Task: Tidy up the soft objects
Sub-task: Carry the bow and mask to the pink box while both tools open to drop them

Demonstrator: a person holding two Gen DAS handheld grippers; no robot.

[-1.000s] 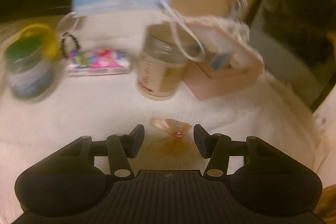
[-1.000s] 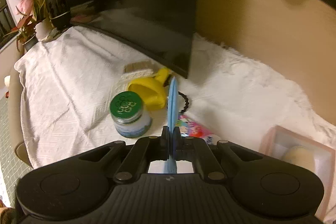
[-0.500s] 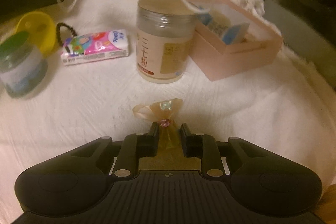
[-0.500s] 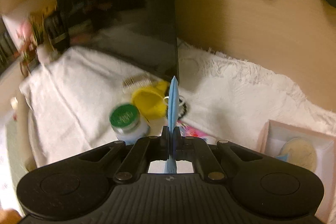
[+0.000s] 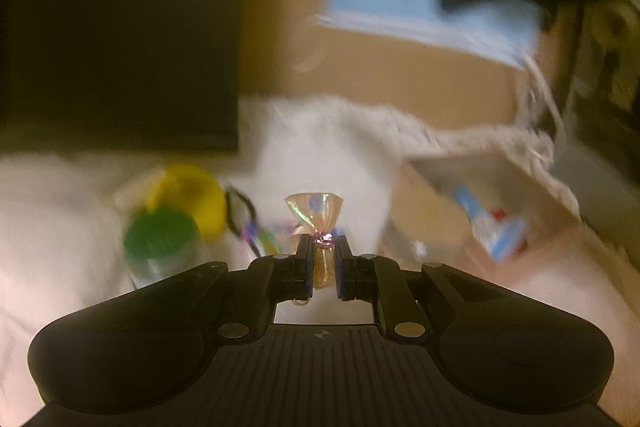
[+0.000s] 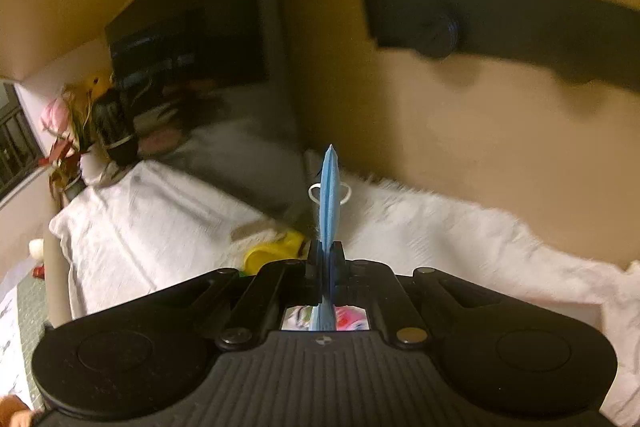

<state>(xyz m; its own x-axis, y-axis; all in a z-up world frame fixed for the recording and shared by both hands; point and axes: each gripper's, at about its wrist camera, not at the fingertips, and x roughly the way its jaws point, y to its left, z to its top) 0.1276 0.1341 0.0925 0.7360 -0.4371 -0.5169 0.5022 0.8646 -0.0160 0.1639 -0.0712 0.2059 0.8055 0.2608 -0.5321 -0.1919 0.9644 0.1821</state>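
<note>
My left tongs [image 5: 323, 259] have just been closing and now pinch the little gold pouch [image 5: 316, 217] by its neck, at the pink tie, with its fanned top sticking out past the tips. My right tongs [image 6: 325, 257] are clamped tight on the blue face mask [image 6: 328, 187], held edge-on, its white ear loops dangling either side.

I take the pink box [image 5: 452, 195] as my landmark and, I judge, the place both soft things belong. The pouch hangs left of the box and clear of the white cloth [image 5: 320, 139]. The mask, seen from my left side, hangs high above the box, its loop trailing down toward the box's far rim. The green-lidded jar [image 5: 160, 239] and the yellow cup [image 5: 188, 195] stand well left of the box.

What worries me: the pouch is slick, crinkly film, held only at its thin neck, so a quick swing could let it slide out. The mask's loose loop could snag the box rim or the cloth's fringe and drag either along. And two tongs heading for one small box could bump each other.
</note>
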